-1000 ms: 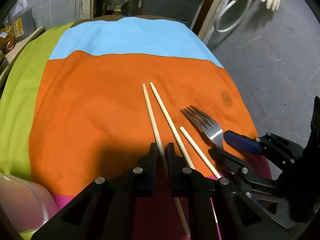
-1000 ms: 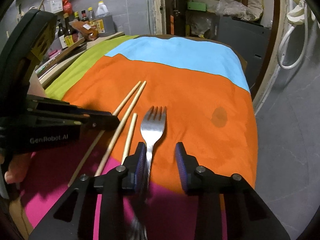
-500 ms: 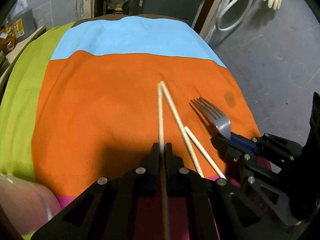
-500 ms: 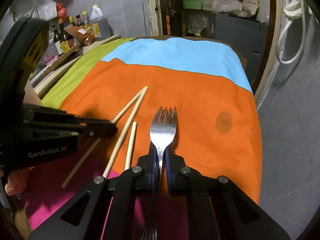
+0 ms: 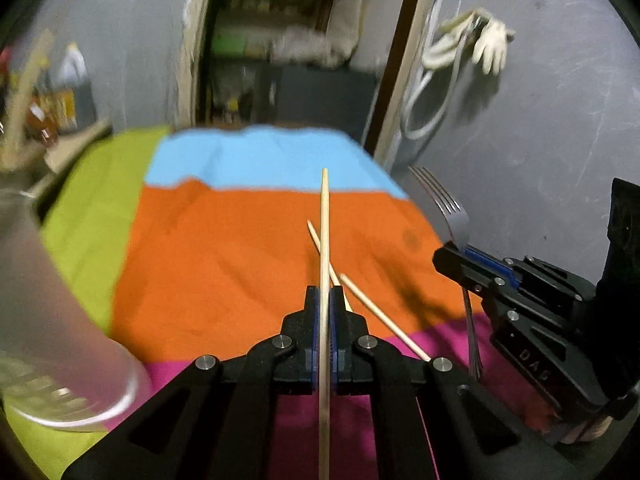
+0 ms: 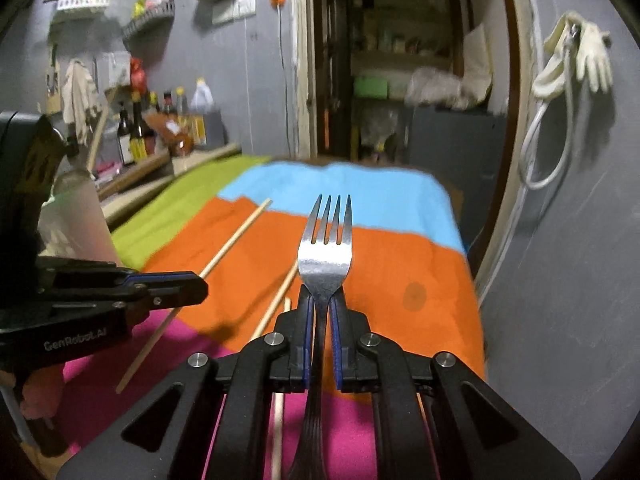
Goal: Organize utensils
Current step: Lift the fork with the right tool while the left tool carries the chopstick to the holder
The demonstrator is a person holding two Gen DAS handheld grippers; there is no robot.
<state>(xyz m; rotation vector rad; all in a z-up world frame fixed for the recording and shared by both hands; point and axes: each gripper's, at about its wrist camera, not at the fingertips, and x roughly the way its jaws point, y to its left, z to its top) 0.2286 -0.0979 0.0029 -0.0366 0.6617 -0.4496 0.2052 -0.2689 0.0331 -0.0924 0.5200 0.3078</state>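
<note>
My left gripper (image 5: 325, 294) is shut on a wooden chopstick (image 5: 324, 232) and holds it lifted, pointing forward above the cloth. My right gripper (image 6: 322, 300) is shut on a steel fork (image 6: 326, 248), raised with its tines up; the fork (image 5: 452, 208) and right gripper (image 5: 460, 256) also show at the right of the left wrist view. Two more chopsticks (image 5: 380, 316) lie on the orange and pink cloth (image 5: 224, 264) below. In the right wrist view the left gripper (image 6: 192, 286) holds its chopstick (image 6: 236, 236) at the left.
A frosted translucent cup (image 5: 52, 320) stands close at the left, also in the right wrist view (image 6: 76, 220). Bottles (image 6: 136, 132) stand on a shelf at the far left. The table ends at the right beside a grey wall (image 5: 540, 140) with a hung glove (image 5: 490, 46).
Both grippers have risen off the cloth, the left with one chopstick and the right with the fork. The right gripper closed on the fork a second ago. The cup has come closer at left.
</note>
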